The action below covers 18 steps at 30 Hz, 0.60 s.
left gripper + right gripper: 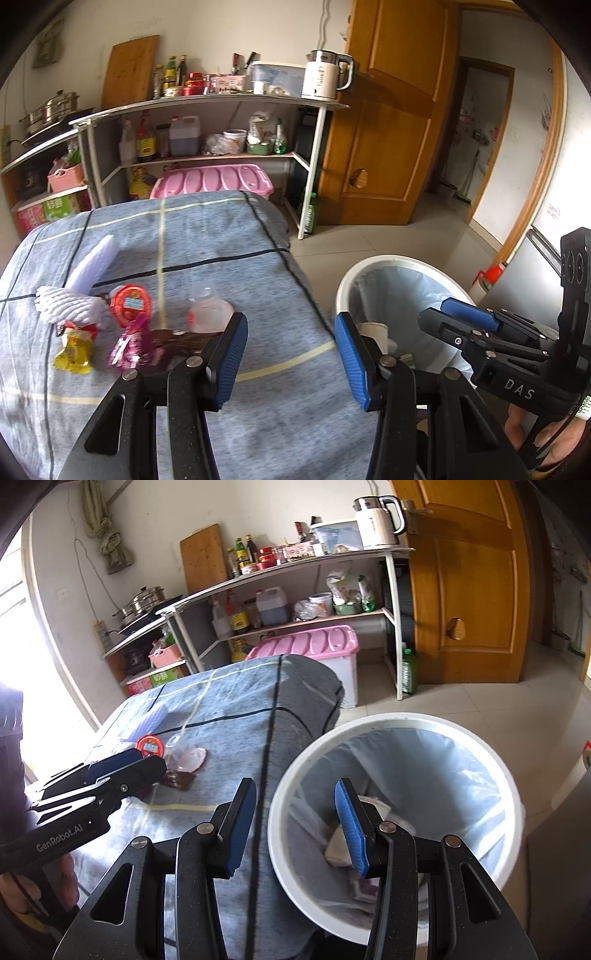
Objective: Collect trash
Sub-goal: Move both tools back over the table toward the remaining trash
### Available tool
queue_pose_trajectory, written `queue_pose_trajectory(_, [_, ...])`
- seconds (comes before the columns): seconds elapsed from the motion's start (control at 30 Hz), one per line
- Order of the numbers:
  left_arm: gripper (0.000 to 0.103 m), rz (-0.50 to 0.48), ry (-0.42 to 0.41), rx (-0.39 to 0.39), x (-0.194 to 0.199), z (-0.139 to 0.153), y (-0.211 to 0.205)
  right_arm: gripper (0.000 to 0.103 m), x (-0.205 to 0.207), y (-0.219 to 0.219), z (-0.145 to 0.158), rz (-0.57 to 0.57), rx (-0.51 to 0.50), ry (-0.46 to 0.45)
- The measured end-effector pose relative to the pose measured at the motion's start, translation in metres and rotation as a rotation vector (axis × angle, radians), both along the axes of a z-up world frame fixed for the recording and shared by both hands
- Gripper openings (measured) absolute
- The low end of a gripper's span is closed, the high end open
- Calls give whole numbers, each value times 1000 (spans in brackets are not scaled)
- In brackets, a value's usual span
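Trash lies on the blue-grey checked cloth (207,236): a white foam net (70,304), a yellow wrapper (75,349), a red round lid (130,304), a pink wrapper (127,345), a brown wrapper (177,338) and a clear plastic cup (210,310). My left gripper (291,350) is open and empty just right of the pile, over the cloth's edge. My right gripper (295,823) is open and empty at the near rim of the white bin (513,786), which holds paper scraps (340,849). The bin (369,266) also shows in the left wrist view.
A white shelf rack (207,103) with bottles, a kettle (325,75) and a pink storage box (214,181) stands behind the cloth. A wooden door (388,122) is at the right. A green bottle (312,214) stands on the tiled floor.
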<state>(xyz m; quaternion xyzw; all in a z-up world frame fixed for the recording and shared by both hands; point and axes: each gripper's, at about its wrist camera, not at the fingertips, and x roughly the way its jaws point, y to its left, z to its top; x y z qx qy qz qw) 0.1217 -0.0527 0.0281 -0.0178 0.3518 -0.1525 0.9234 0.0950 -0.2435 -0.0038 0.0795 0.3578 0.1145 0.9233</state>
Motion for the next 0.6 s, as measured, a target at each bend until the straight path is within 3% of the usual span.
queue_pose_trajectory(0.6, [52, 245, 20, 4, -9, -17, 124, 46, 26, 88, -12, 164, 2, 26])
